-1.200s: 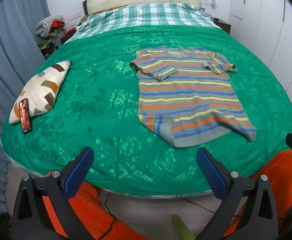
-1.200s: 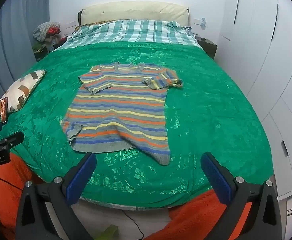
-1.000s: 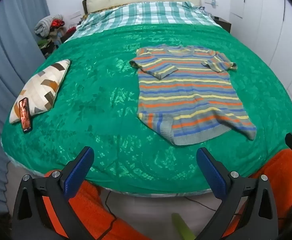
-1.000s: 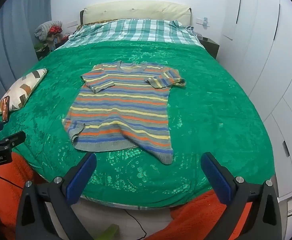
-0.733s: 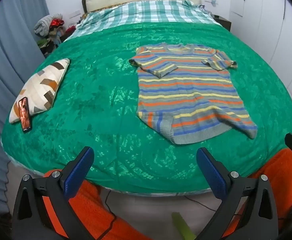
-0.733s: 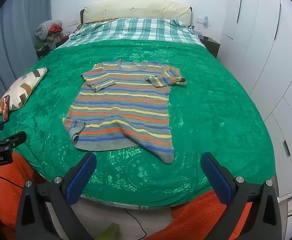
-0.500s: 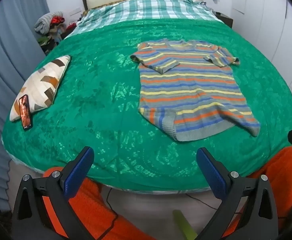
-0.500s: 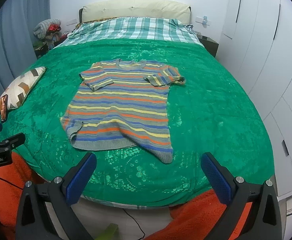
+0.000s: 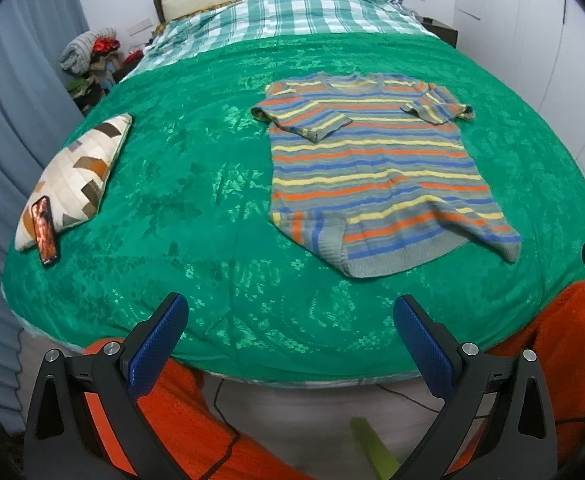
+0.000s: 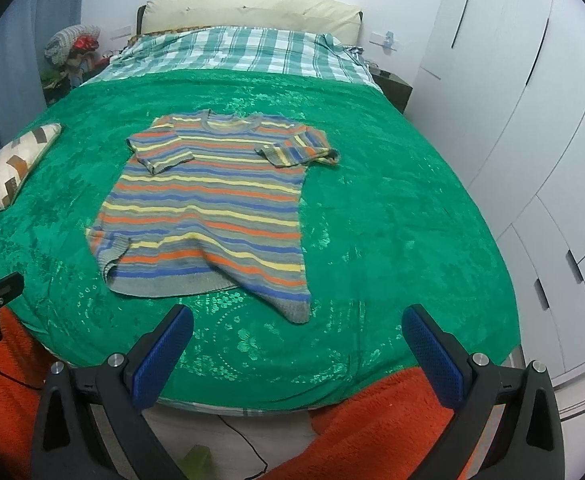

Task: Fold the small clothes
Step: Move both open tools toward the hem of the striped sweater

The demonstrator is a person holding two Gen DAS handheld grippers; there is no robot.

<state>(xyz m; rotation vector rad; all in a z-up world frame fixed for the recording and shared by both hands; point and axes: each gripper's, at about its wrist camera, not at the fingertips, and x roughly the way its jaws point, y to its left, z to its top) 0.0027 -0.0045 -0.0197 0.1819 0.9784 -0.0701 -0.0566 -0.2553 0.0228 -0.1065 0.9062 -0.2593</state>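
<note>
Green patterned bedspread (image 9: 196, 184) covers a wide bed; a checked sheet (image 9: 292, 12) and a cream headboard cushion (image 10: 248, 10) lie at its far end, with white wardrobe doors (image 10: 532, 128) along the bed's right side and blue curtains (image 9: 8, 92) on the left. Striped knit shirt (image 9: 368, 164), the garment to be folded, lies flat near the middle of the bedspread, neck toward the headboard and hem toward the cameras. Both short sleeves are turned inward over the chest; the hem's left corner is curled over, and the right corner trails out to a point. A geometric-print cushion (image 9: 76, 172) sits near the bed's left edge, well apart from the shirt, with a phone (image 9: 44, 230) leaning against its near corner. A heap of clothes (image 10: 70, 46) stands beside the headboard on the left. Left claw (image 9: 290, 344) hangs above the near edge of the bed, its blue-padded fingers (image 9: 154, 346) spread wide and holding nothing. Right claw (image 10: 296, 354) is likewise spread and empty, short of the shirt's hem. Orange fleece fabric (image 10: 372, 420) shows below both claws.
</note>
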